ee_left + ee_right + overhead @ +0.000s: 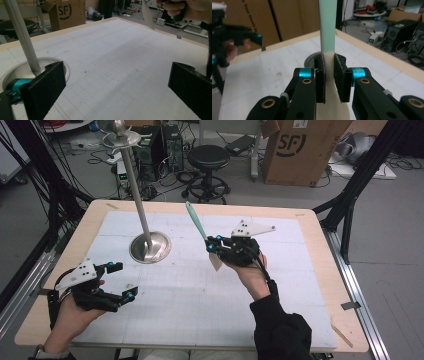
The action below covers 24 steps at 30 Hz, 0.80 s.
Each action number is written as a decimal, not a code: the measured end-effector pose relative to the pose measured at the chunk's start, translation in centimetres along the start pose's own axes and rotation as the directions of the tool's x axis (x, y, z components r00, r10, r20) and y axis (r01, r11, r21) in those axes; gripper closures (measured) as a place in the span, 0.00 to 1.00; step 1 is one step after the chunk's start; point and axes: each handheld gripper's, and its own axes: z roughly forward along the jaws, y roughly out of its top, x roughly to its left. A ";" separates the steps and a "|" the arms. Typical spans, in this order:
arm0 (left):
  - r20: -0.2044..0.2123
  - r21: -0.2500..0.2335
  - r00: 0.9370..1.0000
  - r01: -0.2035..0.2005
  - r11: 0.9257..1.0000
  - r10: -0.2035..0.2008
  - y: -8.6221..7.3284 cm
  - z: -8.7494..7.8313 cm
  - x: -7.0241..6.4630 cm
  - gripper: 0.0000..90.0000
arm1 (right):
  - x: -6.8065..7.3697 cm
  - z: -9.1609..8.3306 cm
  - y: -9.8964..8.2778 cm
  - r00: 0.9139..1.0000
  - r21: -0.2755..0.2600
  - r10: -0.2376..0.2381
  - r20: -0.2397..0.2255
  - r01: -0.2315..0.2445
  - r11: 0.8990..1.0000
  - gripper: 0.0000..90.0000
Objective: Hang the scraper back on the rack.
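Keeping my left claw [122, 281] released and idle on the surface [210, 310], near the metal stand [150, 246], I am gripping the spatula [199, 227] in my right claw [216, 245], lifted beside that stand; I am judging a firm, steady hold matters.

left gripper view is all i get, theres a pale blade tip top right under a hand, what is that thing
Observer: A spatula with a mint green handle and cream blade; the right claw is shut on it near where the colours meet.
Operator: is it off the table
Observer: Yes, in the high view it is held in the air, handle slanting up and away from the person.
Operator: how tall is that metal pole beside my claw
Observer: The stand rises to a small dish with a ball on top.
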 end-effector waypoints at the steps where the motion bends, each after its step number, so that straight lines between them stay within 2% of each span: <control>1: 0.001 -0.002 1.000 0.000 1.000 0.000 0.0 0.0 0.0 0.02 | 0.0 0.4 0.8 1.000 -0.038 -0.019 0.007 0.019 0.999 0.89; 3: 0.000 0.000 1.000 0.001 1.000 -0.001 -0.1 -0.1 0.0 0.02 | 0.1 0.5 1.1 1.000 -0.056 -0.022 0.014 0.023 0.998 0.89; 4: -0.004 0.001 1.000 0.002 1.000 -0.002 -0.1 -0.2 0.0 0.02 | 0.0 1.1 1.9 1.000 -0.078 -0.013 0.020 0.014 0.997 0.89; 11: -0.007 -0.001 1.000 0.004 1.000 -0.004 -0.2 -0.4 0.1 0.02 | -0.1 2.7 3.9 0.999 -0.086 -0.006 0.045 0.010 0.996 0.89; 12: -0.005 -0.001 1.000 0.003 1.000 -0.003 -0.2 -0.5 0.1 0.02 | 0.2 3.2 4.6 0.998 -0.113 -0.024 0.061 0.031 0.993 0.89; 15: -0.005 0.000 1.000 0.005 1.000 -0.005 -0.3 -0.6 0.0 0.02 | 0.5 3.7 5.2 0.995 -0.127 -0.044 0.086 0.055 0.990 0.89; 22: -0.007 -0.009 1.000 0.009 1.000 -0.009 -0.2 -0.8 0.1 0.02 | 1.2 5.7 6.9 0.995 -0.140 -0.044 0.088 0.056 0.989 0.89; 24: -0.007 -0.009 1.000 0.009 1.000 -0.009 -0.3 -0.8 0.1 0.02 | 1.3 6.2 7.5 0.997 -0.140 -0.040 0.072 0.050 0.989 0.89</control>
